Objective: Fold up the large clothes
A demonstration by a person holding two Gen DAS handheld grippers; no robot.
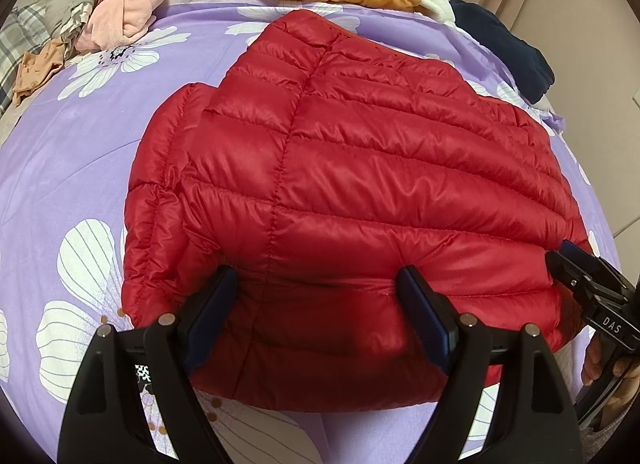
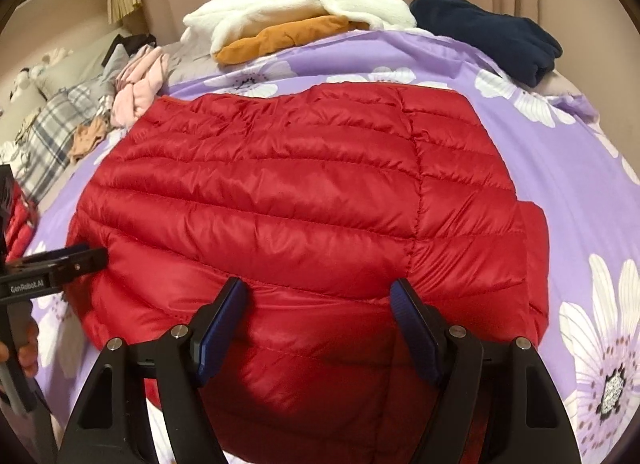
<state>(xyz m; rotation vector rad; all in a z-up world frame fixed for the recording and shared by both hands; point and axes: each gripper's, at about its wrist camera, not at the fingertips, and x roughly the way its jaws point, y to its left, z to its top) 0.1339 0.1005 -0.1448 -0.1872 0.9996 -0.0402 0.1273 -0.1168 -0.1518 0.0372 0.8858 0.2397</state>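
Note:
A red quilted puffer jacket [image 1: 340, 167] lies folded on a purple flowered bedsheet [image 1: 80, 151]; it also fills the right wrist view [image 2: 304, 199]. My left gripper [image 1: 318, 284] is open, its jaws wide apart over the jacket's near edge, holding nothing. My right gripper [image 2: 318, 296] is open the same way over the near edge further right. The right gripper shows at the right edge of the left wrist view [image 1: 576, 264]. The left gripper shows at the left edge of the right wrist view [image 2: 80, 260].
A white fleece [image 2: 296, 7] over an orange garment [image 2: 280, 39] lies at the far side of the bed. A navy garment [image 2: 488, 35] lies far right. Pink [image 1: 128, 11] and plaid clothes [image 2: 48, 135] are piled far left. A curtain hangs behind.

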